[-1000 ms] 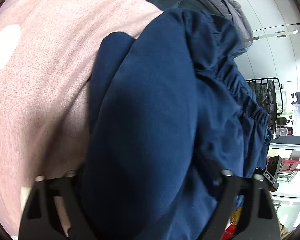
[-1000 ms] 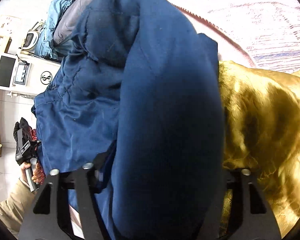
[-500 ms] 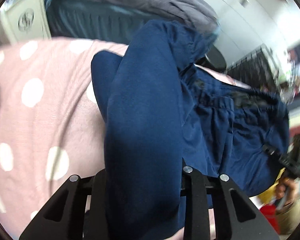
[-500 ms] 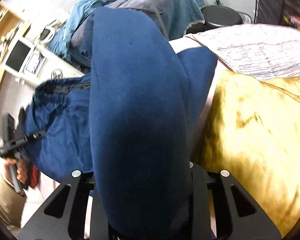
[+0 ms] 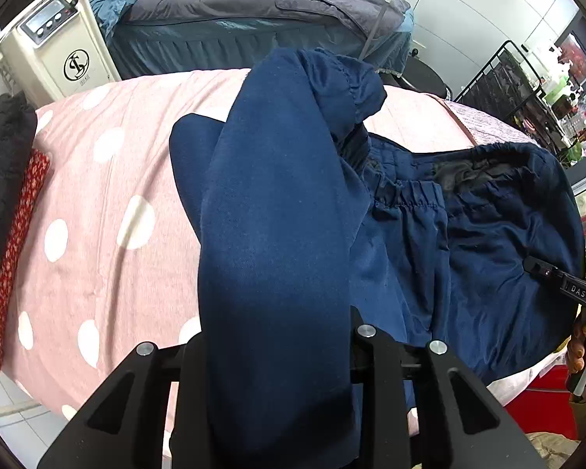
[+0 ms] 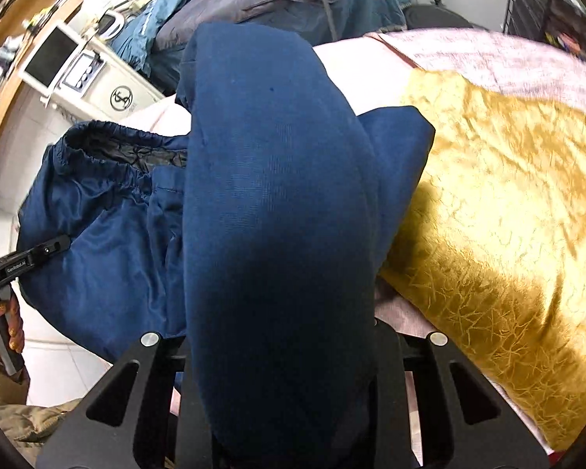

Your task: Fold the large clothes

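Each gripper is clamped on a thick fold of the navy trousers (image 5: 277, 234): the left gripper (image 5: 281, 355) has cloth bulging up between its closed fingers, and the right gripper (image 6: 281, 355) holds a similar roll of the same garment. The trousers hang between the two tools over the pink dotted bedspread (image 5: 97, 203), with the gathered elastic waistband (image 5: 414, 191) sagging open toward 3 o'clock in the left view and toward 9 o'clock in the right view. The cloth looks soft, limp and fairly light, with a smooth, slightly shiny lining that will probably slide against itself, so layers may slip out of line when laid down. It has no stiffness and will droop wherever it is not held. The firmer hold is likely the waistband or the seamed edges, taken at two well-separated points so the fabric spreads flat instead of bunching as it does now. A gold satin cushion (image 6: 500, 215) lies just beside the trousers at 3 o'clock in the right view and could be in the way. No basket or bin with contents can be made out; a black wire rack (image 5: 504, 90) at 2 o'clock is too small to read.
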